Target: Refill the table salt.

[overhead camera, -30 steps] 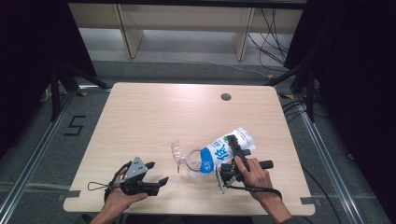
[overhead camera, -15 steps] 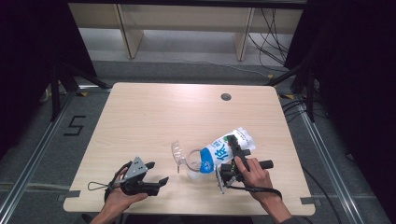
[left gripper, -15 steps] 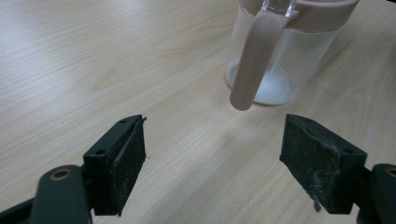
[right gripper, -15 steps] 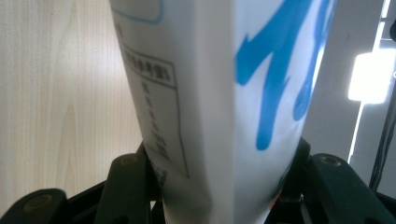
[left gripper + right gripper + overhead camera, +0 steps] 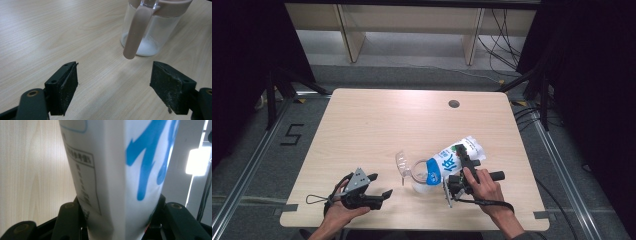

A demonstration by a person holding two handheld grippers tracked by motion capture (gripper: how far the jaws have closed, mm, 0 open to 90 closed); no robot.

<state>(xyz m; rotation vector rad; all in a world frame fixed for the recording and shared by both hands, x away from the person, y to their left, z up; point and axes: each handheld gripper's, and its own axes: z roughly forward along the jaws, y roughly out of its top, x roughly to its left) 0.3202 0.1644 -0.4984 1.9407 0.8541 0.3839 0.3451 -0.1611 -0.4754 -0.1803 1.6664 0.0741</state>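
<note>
The right gripper (image 5: 460,176) clamps a tilted bag (image 5: 451,159), mouth over the jug (image 5: 418,176): pouring seems underway, little powder inside. Left gripper (image 5: 371,194), jaws apart, waits beside the jug.

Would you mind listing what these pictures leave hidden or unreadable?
- Pitcher: top cut off by the left gripper view's upper edge; in the high view the bag covers its mouth.
- Bag print: too close and cropped in the right gripper view; too small in the high view.
- Right gripper: pads hidden behind the bag.
- White contents in the pitcher: unidentifiable.
</note>
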